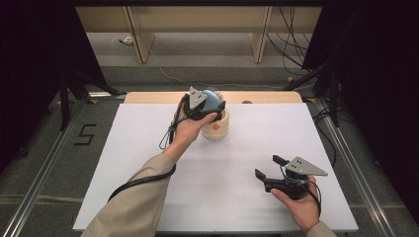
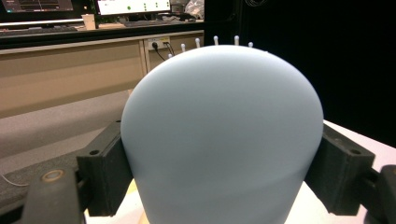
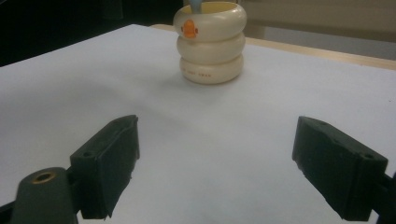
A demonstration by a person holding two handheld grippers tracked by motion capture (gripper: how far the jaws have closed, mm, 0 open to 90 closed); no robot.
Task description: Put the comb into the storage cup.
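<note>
The left hand-held gripper [image 1: 210, 109] clamps the blue brush [image 2: 222, 135] by its wide head, keeping it upright, its lower end in the cream holder [image 3: 211, 42] at the counter's [image 1: 148, 163] far edge. The right hand-held gripper [image 1: 267, 168] rests wide and empty, well apart.

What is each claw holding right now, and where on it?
Left claw grips the pale blue brush across its rounded head, above the cream holder. Right claw is open, holding nothing.
</note>
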